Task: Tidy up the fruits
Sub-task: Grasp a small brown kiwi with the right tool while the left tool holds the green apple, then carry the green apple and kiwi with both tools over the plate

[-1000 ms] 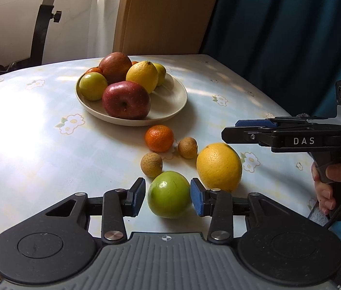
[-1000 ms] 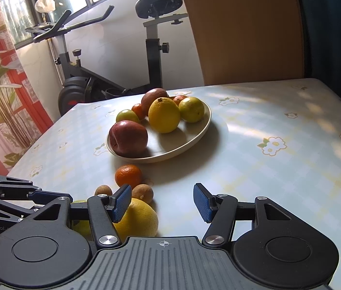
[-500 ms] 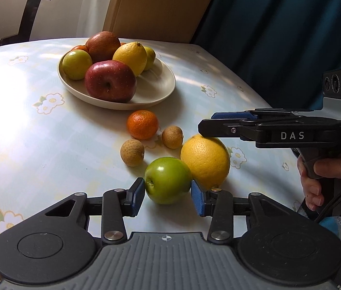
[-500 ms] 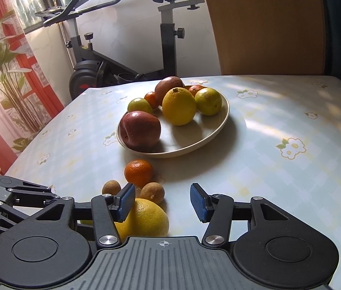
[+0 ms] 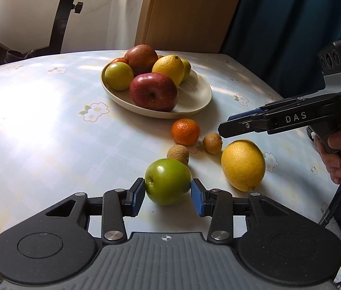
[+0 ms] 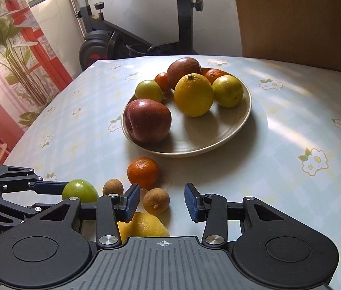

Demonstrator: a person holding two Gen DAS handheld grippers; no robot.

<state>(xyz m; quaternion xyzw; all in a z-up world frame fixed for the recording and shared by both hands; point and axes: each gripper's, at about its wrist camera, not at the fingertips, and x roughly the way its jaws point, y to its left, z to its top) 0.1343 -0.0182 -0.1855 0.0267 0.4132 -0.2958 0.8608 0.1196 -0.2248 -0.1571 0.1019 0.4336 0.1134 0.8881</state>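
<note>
A green apple (image 5: 168, 181) sits between the blue pads of my left gripper (image 5: 168, 195), which is shut on it just above the table; it also shows in the right wrist view (image 6: 80, 191). A big yellow lemon (image 5: 243, 164) lies to its right, with two small brown longans (image 5: 178, 154) (image 5: 212, 143) and a tangerine (image 5: 185, 131) behind. My right gripper (image 6: 160, 201) is open and empty, hovering over the lemon (image 6: 143, 226) and a longan (image 6: 156, 200). A beige plate (image 5: 197, 96) holds a red apple (image 5: 153, 91), a lemon and several other fruits.
The table (image 5: 37, 125) has a pale flowered cloth. An exercise bike (image 6: 126, 36) stands beyond the far edge, a wooden panel (image 5: 189, 12) and blue curtain (image 5: 291, 24) behind. A plant (image 6: 3, 48) stands at the left. My right hand (image 5: 337, 149) holds its gripper's handle.
My left gripper has closed onto the green apple and lifted slightly, swinging its view. My right gripper has moved forward and up over the lemon, still open.
</note>
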